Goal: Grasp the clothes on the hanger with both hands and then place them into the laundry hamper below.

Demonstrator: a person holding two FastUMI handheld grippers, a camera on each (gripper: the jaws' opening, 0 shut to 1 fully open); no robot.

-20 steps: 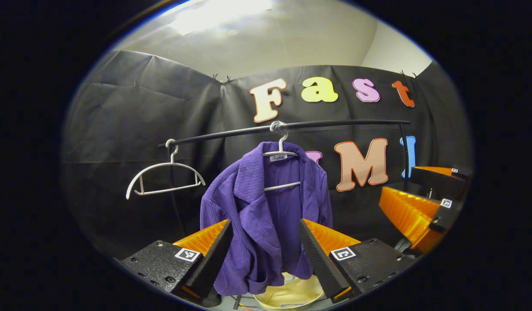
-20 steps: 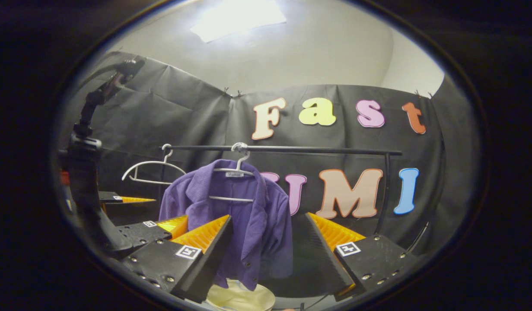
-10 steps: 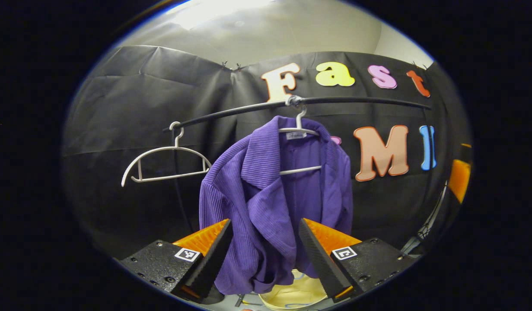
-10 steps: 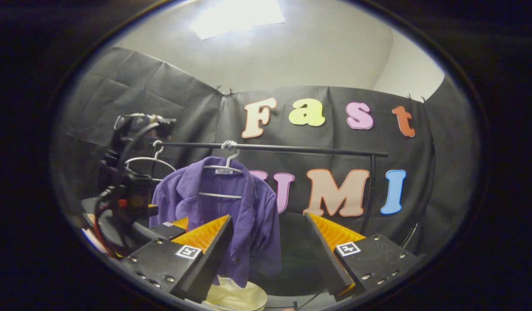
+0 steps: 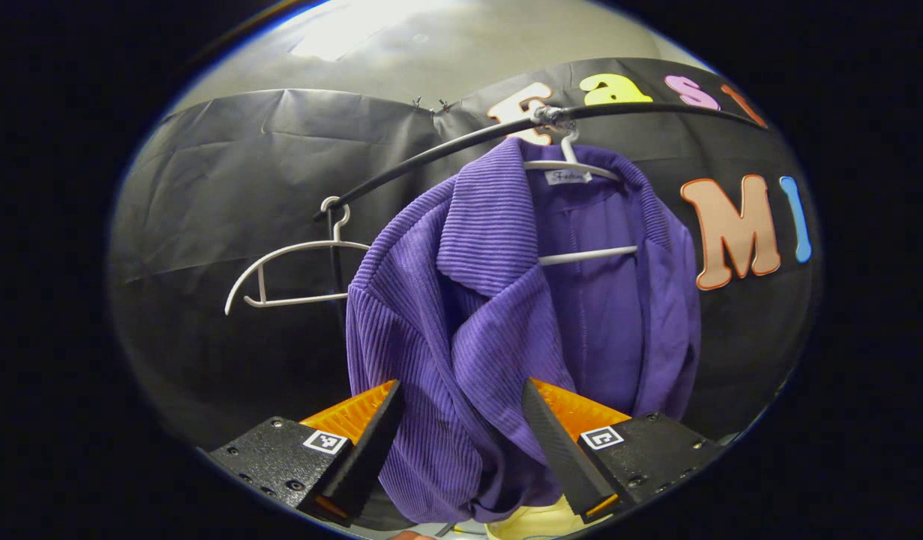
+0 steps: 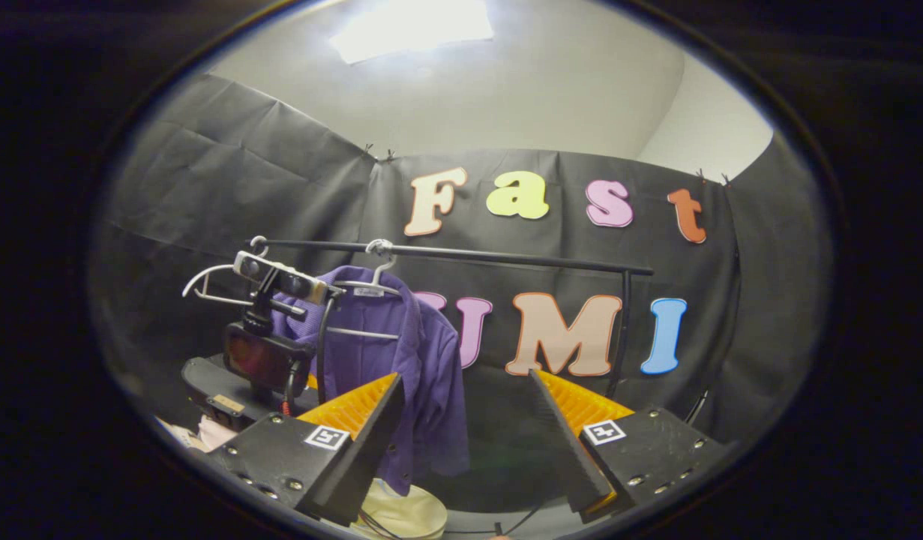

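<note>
**Purple jacket on its hanger, both tools spread wide**

We see the purple jacket (image 5: 498,315) hanging from a white hanger (image 5: 581,169), a ribbed, corduroy-like garment with a broad folded collar and its front open, so the hanger's lower bar shows across the lining. The cloth falls in soft vertical folds and bunches at the hem. The hanger hooks over a thin black rail (image 5: 431,154) that curves across the left gripper view.

Right up at the cloth we have the left tool (image 5: 461,442), its two wedge-shaped fingers spread apart with the jacket's lower front panel showing between them; whether either finger touches the fabric we cannot tell. Below the hem peeks a pale yellow, rounded laundry hamper (image 5: 528,525); what lies inside it we cannot make out.

Beside the jacket on the same rail hangs a bare white hanger (image 5: 296,259), a slim curved plastic frame.

From the right gripper view, we get the jacket (image 6: 424,367) farther off and to the left, with the hamper's pale rim (image 6: 405,514) beneath it. The right tool (image 6: 465,442) has its fingers wide apart on empty air, well short of the garment. The other tool's body and its camera mount show at left, in front of the jacket's shoulder.
</note>
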